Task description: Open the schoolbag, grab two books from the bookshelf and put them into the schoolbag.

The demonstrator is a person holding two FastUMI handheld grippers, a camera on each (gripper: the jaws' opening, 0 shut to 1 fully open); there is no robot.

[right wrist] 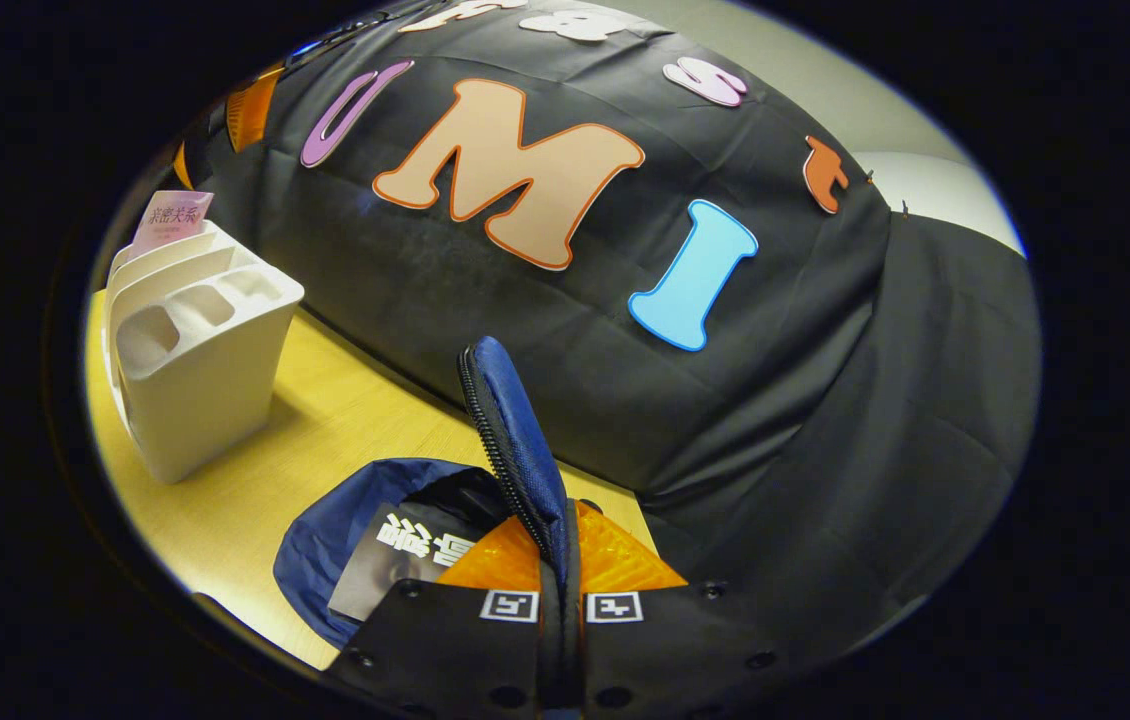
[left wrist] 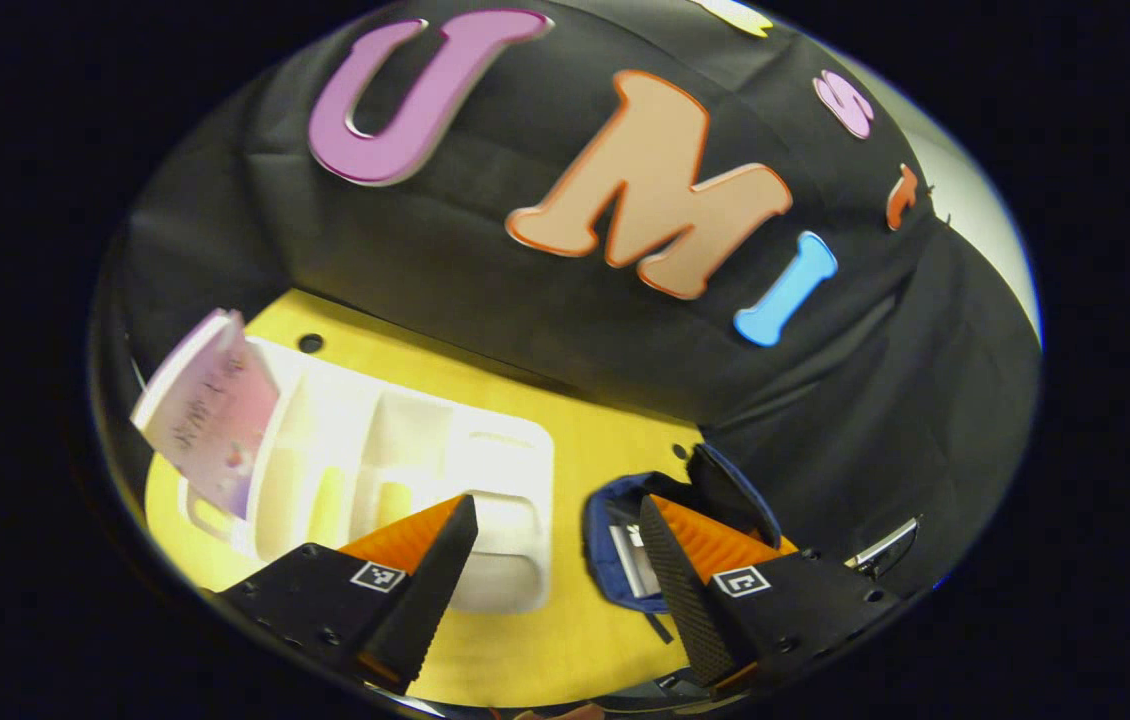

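Observation:
The white bookshelf stands on the yellow table, and a pink book leans in its left slot. My left gripper hovers open above the table between the shelf and the blue schoolbag, holding nothing. In the right gripper view, my right gripper is shut on the schoolbag's zippered flap, which it holds upright. The schoolbag gapes open below it with a dark book lying inside. Farther left stand the bookshelf and its pink book.
The booth's black cloth wall runs close behind the table and the bag. The table's bare yellow top lies between shelf and bag. A round hole is in the tabletop behind the shelf.

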